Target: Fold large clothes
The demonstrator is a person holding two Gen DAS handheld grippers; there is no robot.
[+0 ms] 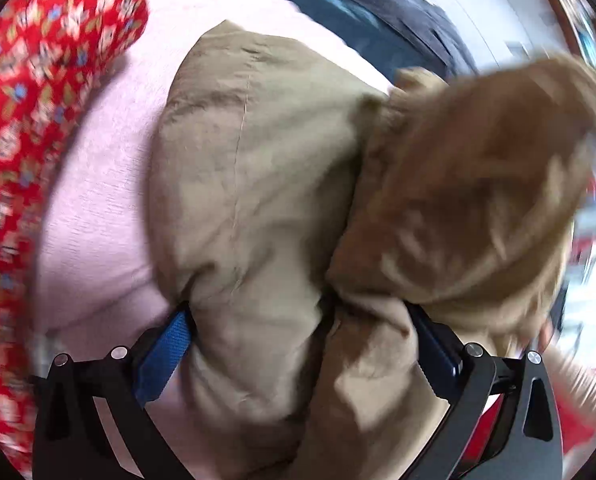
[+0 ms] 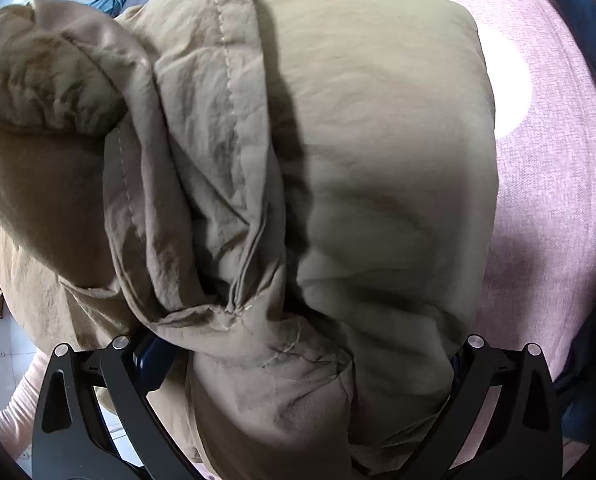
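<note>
Khaki padded jacket [image 1: 257, 184], bunched between the blue-padded fingers [image 1: 165, 344] of the left gripper [image 1: 298, 344], which is clamped on a thick fold. Right gripper [image 2: 302, 356]: likewise clamped on jacket [image 2: 338, 160] fabric, its fingers largely buried. Jacket body lies on pink bedding [image 1: 97, 208]. Beyond: red floral fabric [image 1: 37, 80] at left, dark blue cloth [image 1: 370, 4] farthest. Left view blurred.

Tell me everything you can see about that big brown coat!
The tan coat looks like thin, crinkly padded fabric with pale stitched seams. It lies bunched and partly folded on a pink bed cover, one puffy part rolled over on itself. The left gripper and the right gripper each have a thick bundle of it between their fingers, apparently pinching it. In the left view one lifted part is blurred.
</note>
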